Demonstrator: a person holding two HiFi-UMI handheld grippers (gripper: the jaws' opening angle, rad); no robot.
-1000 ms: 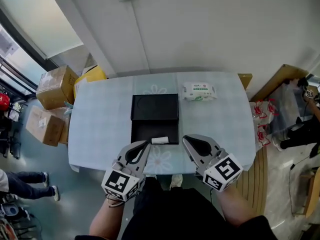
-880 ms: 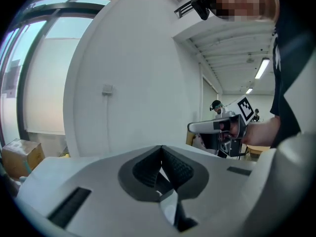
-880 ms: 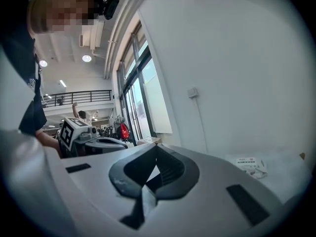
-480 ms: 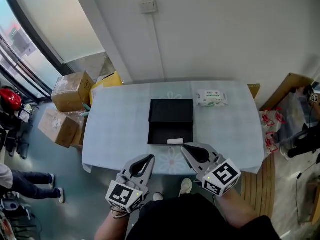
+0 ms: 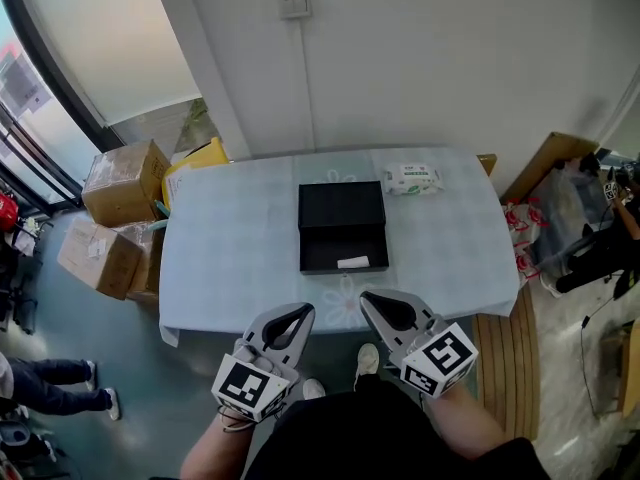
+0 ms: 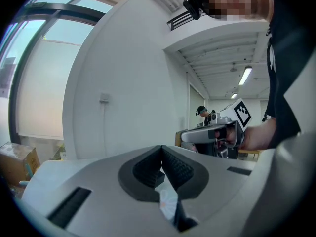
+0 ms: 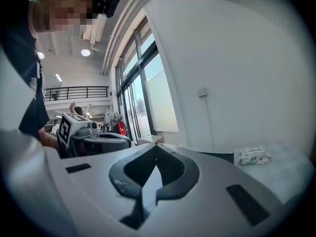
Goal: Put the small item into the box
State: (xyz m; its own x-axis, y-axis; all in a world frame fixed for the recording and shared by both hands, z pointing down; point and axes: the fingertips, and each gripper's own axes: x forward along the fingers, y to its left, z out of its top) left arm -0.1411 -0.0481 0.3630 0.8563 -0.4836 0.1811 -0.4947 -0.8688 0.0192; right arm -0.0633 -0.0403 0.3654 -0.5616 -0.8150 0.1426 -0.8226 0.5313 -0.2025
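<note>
An open black box lies in the middle of the pale blue table, its lid folded back toward the wall. A small white item rests inside the box's near half, by its front wall. My left gripper and right gripper are both held near the table's front edge, short of the box, tips pointing at it. Both are shut with nothing between their jaws. In the left gripper view my left gripper shows its pads meeting; the right gripper looks the same in its own view.
A pack of wet wipes lies at the table's far right; it also shows as wipes in the right gripper view. Cardboard boxes and a yellow bin stand on the floor to the left. A wooden platform is at the right.
Both grippers have drawn back from the box toward the table's front edge. The head view has shifted, so the table now sits farther from me. The white item stays in the box.
</note>
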